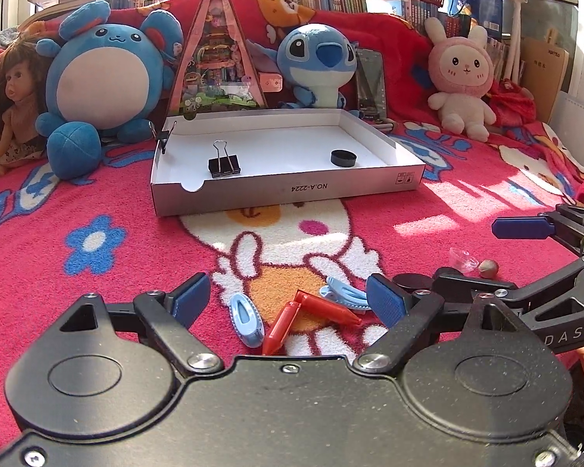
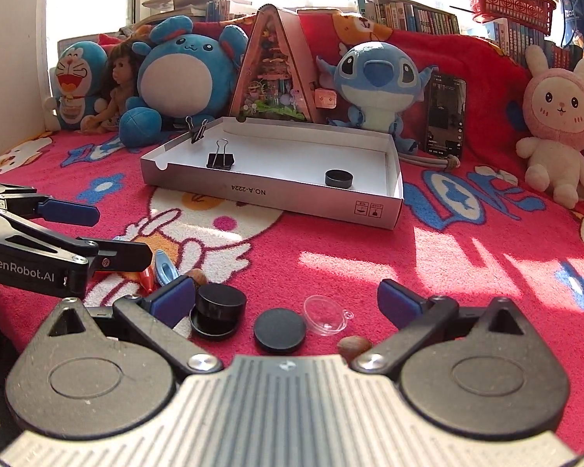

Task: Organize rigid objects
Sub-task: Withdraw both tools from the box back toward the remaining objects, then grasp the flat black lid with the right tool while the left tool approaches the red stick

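Sunlight floods a bed spread with a red cartoon blanket (image 2: 467,257), plush toys lined up along the back. Out in the middle sits the white cardboard tray (image 1: 292,194), already holding a binder clip (image 1: 224,164) and a black round cap (image 1: 343,157).

Both tools hover low over the loose pile in front of it. The left gripper (image 1: 288,299) has its fingers spread wide with nothing between them, straddling a red hinged clip (image 1: 292,321) and two pale blue hair clips (image 1: 246,321). The right gripper (image 2: 288,303), fingers likewise wide and empty, frames a black lidded jar (image 2: 219,311), a flat black disc (image 2: 279,330), a clear plastic dome (image 2: 327,315) and a nut (image 2: 354,345).

Looks like the pick-up stage: each hand must drop onto one piece, close, then carry it to the tray.
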Demonstrator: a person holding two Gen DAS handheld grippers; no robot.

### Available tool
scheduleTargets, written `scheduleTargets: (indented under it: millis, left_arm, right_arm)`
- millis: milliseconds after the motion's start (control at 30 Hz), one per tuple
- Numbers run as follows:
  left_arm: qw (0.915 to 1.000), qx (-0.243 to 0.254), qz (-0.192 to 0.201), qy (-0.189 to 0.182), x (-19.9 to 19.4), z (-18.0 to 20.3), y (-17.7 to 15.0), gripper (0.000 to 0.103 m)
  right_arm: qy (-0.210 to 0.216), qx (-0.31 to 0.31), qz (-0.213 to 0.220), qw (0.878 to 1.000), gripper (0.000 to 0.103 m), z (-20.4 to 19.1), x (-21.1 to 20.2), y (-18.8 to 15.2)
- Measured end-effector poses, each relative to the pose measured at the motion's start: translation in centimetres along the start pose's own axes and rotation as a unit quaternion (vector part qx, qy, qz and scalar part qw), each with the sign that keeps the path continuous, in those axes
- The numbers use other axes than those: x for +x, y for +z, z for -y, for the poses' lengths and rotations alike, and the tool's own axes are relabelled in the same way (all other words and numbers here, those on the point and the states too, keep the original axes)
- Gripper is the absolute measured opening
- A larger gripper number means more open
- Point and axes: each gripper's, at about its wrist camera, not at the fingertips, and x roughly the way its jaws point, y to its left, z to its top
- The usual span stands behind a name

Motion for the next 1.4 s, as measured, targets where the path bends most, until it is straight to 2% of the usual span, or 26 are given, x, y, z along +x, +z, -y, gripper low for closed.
scheduleTargets:
  millis: [333,533,633,867,933,967,1167,1300,1400]
  left_arm:
    - [1.0000,0.004,0.000,-0.001,-1.0,0.2,-1.1,0.086]
    - [1.0000,-0.007,-0.006,0.001,-1.2,-0.2,-1.6,0.081]
    - [0.9999,-0.012,-0.008,0.003,-1.3,-0.5,-1.7,0.077]
    - [0.9994,-0.033,-0.011,0.003,-1.7,-1.0,-1.7,0.059]
    - [0.9995,-0.030,-0.011,0.005,-1.8,-1.0,-1.8,0.055]
    - [0.9995,-0.027,-0.011,0.005,-1.8,-0.9,-1.8,0.048]
    - [0.9992,-0.037,-0.016,0.003,-2.2,-0.9,-1.9,0.030]
    - [0.9992,-0.038,-0.015,0.003,-2.4,-0.9,-2.0,0.025]
    - [0.9994,-0.028,-0.014,0.014,-1.9,-0.8,-2.2,0.025]
  right_arm:
    - [0.000,-0.011,0.005,1.000,0.103,-0.9,-0.8,-0.9]
    - [0.004,-0.002,0.006,1.000,0.103,-0.8,-1.1,-1.2]
    - [0.003,-0.001,0.004,1.000,0.102,-0.8,-1.2,-1.4]
    - [-0.001,0.008,0.006,1.000,0.098,-0.7,-1.5,-1.7]
    - [-0.002,0.012,0.006,1.000,0.091,-0.6,-1.6,-1.8]
    - [-0.003,0.013,0.006,1.000,0.088,-0.6,-1.7,-1.9]
    - [-0.004,0.022,0.004,1.000,0.067,-0.5,-1.8,-1.9]
    - [-0.003,0.023,-0.004,1.000,0.050,-0.8,-1.6,-2.2]
    - [-0.004,0.030,-0.014,0.999,0.046,-0.8,-1.2,-2.4]
